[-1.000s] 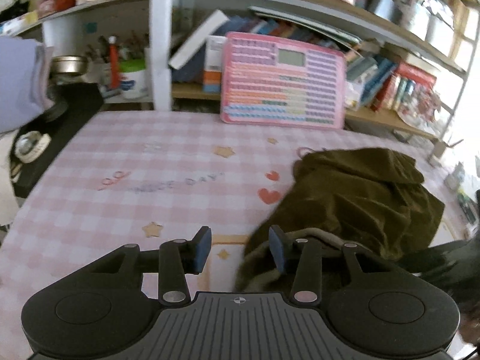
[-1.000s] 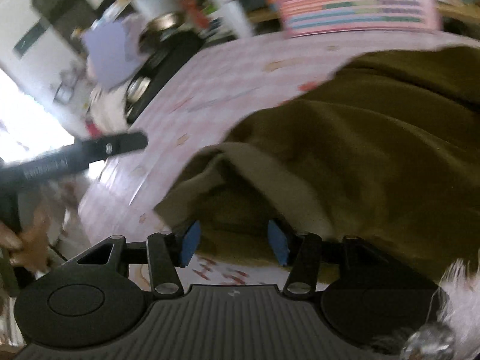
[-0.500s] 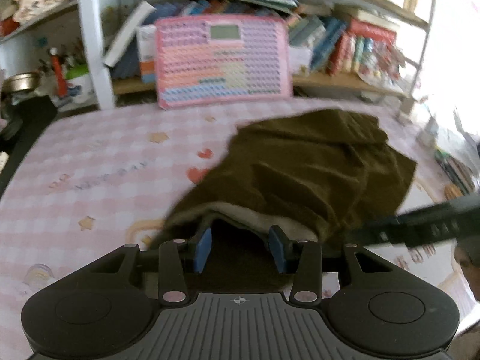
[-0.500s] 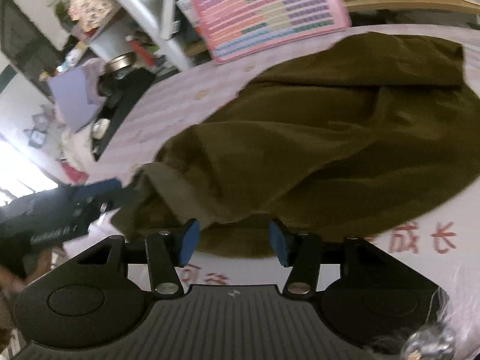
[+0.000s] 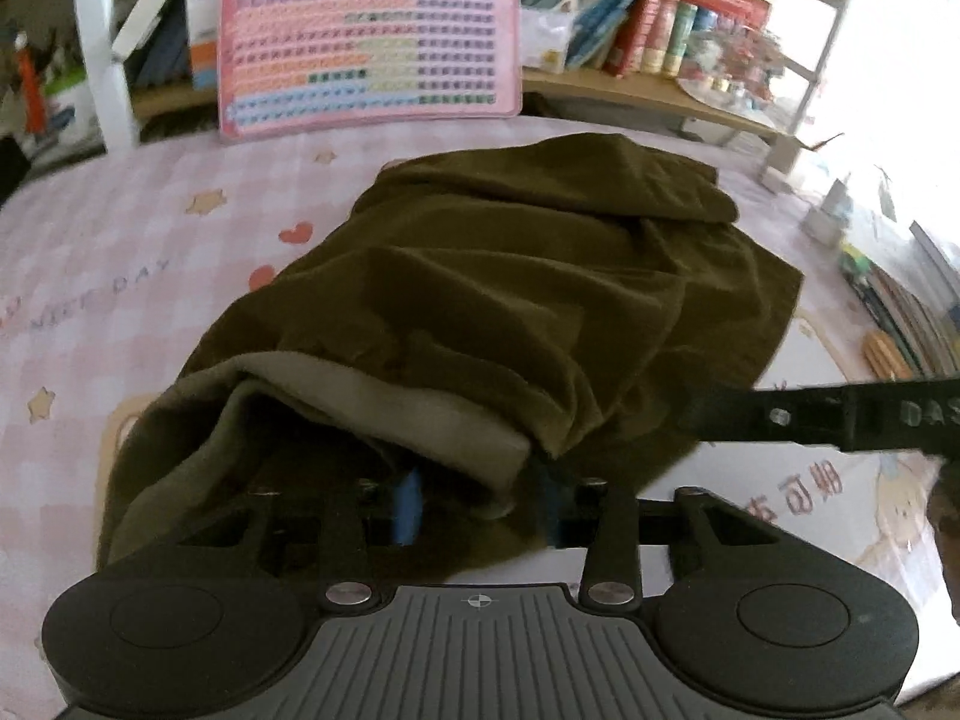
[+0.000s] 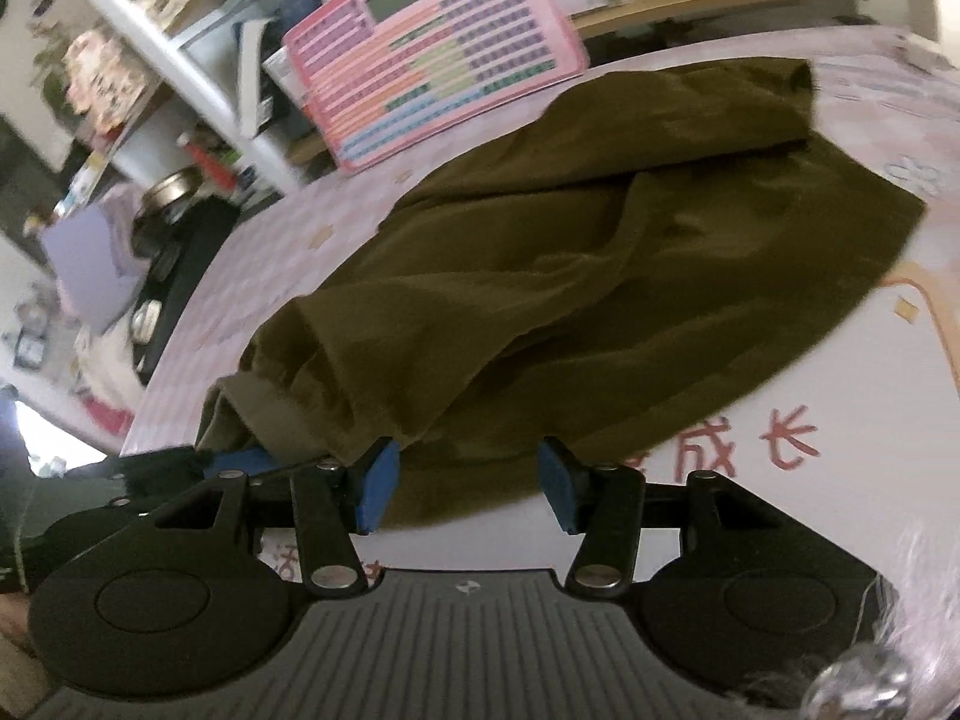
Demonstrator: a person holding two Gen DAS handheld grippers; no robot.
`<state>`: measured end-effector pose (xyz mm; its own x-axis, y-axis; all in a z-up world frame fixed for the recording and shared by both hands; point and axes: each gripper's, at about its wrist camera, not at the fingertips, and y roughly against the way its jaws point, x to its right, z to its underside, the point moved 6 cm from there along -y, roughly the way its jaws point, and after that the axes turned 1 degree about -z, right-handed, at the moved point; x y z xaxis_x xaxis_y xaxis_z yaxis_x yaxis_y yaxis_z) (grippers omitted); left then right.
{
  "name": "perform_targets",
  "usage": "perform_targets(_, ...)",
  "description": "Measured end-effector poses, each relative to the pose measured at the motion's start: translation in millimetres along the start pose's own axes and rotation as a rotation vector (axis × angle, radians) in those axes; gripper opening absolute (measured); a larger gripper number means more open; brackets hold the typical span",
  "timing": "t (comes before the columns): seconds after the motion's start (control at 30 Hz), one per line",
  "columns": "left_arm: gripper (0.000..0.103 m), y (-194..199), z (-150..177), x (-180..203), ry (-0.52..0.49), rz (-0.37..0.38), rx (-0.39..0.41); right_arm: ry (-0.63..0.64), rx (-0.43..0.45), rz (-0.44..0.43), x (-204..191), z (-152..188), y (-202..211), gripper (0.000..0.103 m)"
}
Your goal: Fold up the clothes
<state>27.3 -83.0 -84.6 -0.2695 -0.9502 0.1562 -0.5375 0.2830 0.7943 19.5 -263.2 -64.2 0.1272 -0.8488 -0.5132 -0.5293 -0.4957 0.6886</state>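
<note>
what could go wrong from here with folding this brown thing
1. The left hand-held gripper has just been closing on the bunched near hem of the olive-brown garment, where a paler inner layer shows; it may pinch several layers or only one, so lifting could skew the fold.
2. The right hand-held gripper is open over the near edge; if the left pulls first, the cloth may drag unevenly.
3. The garment's far end lies near the pink keyboard toy; a hard pull could disturb it.
</note>
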Motion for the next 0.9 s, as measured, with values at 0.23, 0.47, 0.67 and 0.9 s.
perform_targets(0.23, 0.003, 49.1, -43.7, -24.8, 0.106, 0.232, 0.144, -0.093, 0.061, 0.086, 1.3, 5.1, 5.2, 0.049)
perform_targets(0.47, 0.004, 82.1, -141.3, -195.2, 0.494, 0.125, 0.355, -0.127, 0.102, 0.150, -9.3, 6.0, 4.8, 0.049)
perform_targets(0.67, 0.035, 22.3, -129.9, -311.7, 0.648, -0.185, 0.152, -0.121, 0.112, 0.192, -19.9, 3.5, 3.8, 0.049)
perform_targets(0.9, 0.037, 25.0, -72.8, -313.1, 0.621, -0.174, 0.157, -0.130, 0.109, 0.242, -11.6, -4.9, -3.8, 0.049)
